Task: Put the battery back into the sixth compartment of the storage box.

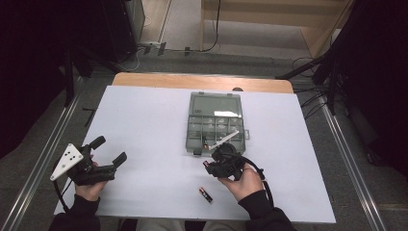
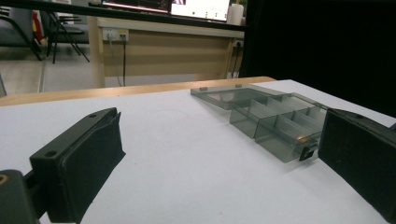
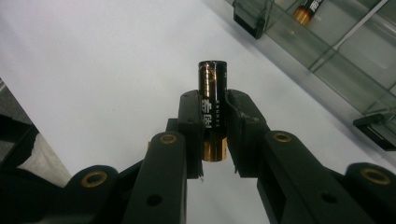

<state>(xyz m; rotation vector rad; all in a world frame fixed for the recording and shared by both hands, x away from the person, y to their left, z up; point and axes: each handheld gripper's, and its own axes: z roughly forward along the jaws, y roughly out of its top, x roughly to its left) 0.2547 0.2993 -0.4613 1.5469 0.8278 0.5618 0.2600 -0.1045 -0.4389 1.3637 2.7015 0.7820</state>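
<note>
My right gripper (image 1: 210, 164) hovers just above the white table, near the front edge of a clear grey compartment box (image 1: 195, 126). It is shut on a black battery (image 3: 213, 100) with a copper end, which stands between the pads (image 3: 189, 122) in the right gripper view. A second battery (image 1: 206, 195) lies loose on the table in front of that hand. Another battery (image 3: 308, 8) rests in a front compartment of the box (image 3: 327, 60). My left gripper (image 1: 109, 150) is at the table's left, jaws wide apart with nothing between them (image 2: 219, 163). It looks towards the box (image 2: 275, 121).
The box lid (image 1: 214, 103) lies flat behind the compartments. A white sheet (image 1: 144, 125) covers the table, with a wooden strip (image 1: 159, 80) at the far edge. Metal rails (image 1: 43, 159) run along both sides, and cables lie on the floor beyond.
</note>
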